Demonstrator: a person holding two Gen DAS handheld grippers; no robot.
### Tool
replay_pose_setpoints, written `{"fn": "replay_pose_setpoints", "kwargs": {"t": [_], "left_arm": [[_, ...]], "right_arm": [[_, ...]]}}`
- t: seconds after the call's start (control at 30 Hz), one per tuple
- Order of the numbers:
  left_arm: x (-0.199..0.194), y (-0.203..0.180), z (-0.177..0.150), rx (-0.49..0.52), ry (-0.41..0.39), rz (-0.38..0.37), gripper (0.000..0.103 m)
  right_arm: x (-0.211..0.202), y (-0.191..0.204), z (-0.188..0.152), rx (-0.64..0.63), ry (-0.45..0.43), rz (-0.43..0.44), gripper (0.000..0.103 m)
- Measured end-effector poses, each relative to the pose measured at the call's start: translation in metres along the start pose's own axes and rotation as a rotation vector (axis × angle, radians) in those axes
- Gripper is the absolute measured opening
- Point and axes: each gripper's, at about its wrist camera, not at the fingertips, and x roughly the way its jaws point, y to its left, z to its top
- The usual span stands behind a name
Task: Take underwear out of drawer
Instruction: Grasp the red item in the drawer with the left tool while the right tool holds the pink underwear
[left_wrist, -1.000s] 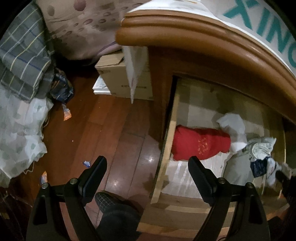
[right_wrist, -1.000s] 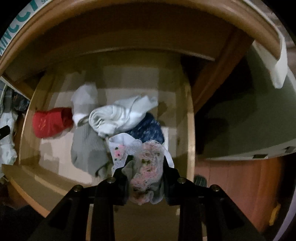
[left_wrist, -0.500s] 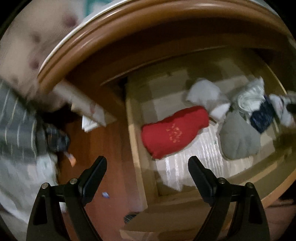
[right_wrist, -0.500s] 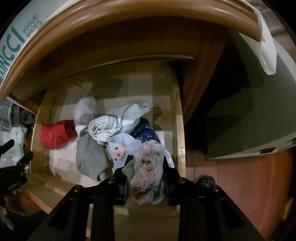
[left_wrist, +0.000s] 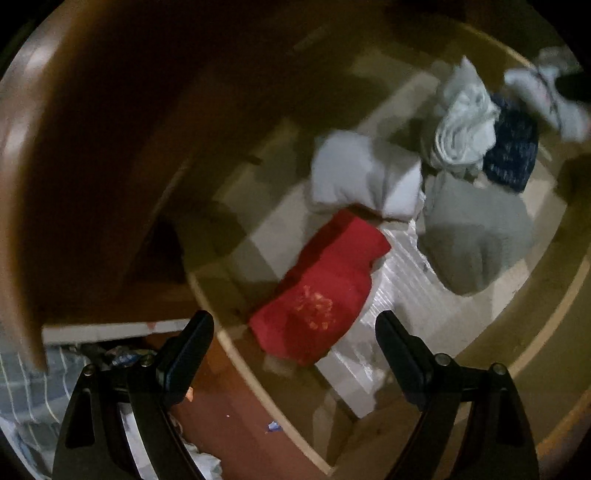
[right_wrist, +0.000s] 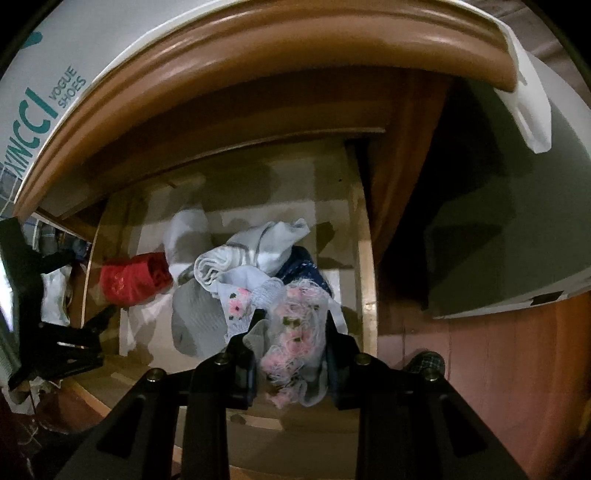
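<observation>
The wooden drawer (right_wrist: 367, 266) stands pulled out with several garments inside. My right gripper (right_wrist: 293, 317) is shut on a pink floral lace underwear (right_wrist: 299, 343), which hangs bunched between its fingers above the drawer's front right part. Below it lie a white floral piece (right_wrist: 236, 306), a dark blue one (right_wrist: 303, 266), a white striped one (right_wrist: 251, 251) and a grey one (right_wrist: 195, 317). My left gripper (left_wrist: 291, 325) is open and hovers over the drawer's left end. A folded red underwear (left_wrist: 325, 291) lies below the gap between its fingers, untouched.
The dresser's rounded top edge (right_wrist: 258, 48) overhangs the drawer, with a shoe box (right_wrist: 44, 103) on it. A white folded cloth (left_wrist: 365, 173) lies behind the red one. Wooden floor (right_wrist: 498, 350) lies to the right. A checked cloth (left_wrist: 26, 384) lies on the floor to the left.
My left gripper has rolled and swung from over the floor to over the drawer, lower and nearer the red underwear. My right gripper has shifted slightly, still holding the lace underwear.
</observation>
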Motion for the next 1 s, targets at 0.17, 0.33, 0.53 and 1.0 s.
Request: {"fn": "replay_pose_setpoints", "kwargs": {"t": [0.17, 0.33, 0.53, 1.0], "left_arm": [[0.023, -0.008, 0.006, 0.041, 0.05, -0.031, 0.086], [0.045, -0.001, 0.015, 0.005, 0.089, -0.063, 0.082], [0.067, 0.004, 0.021, -0.024, 0.137, -0.103, 0.078], [0.059, 0.01, 0.01, -0.141, 0.201, -0.172, 0.034]], "right_arm": [[-0.001, -0.002, 0.001, 0.005, 0.003, 0.008, 0.028], [-0.001, -0.002, 0.001, -0.002, 0.006, 0.018, 0.028], [0.001, -0.002, 0.002, -0.003, 0.013, 0.019, 0.028], [0.002, 0.0, 0.003, -0.01, 0.017, 0.025, 0.028]]}}
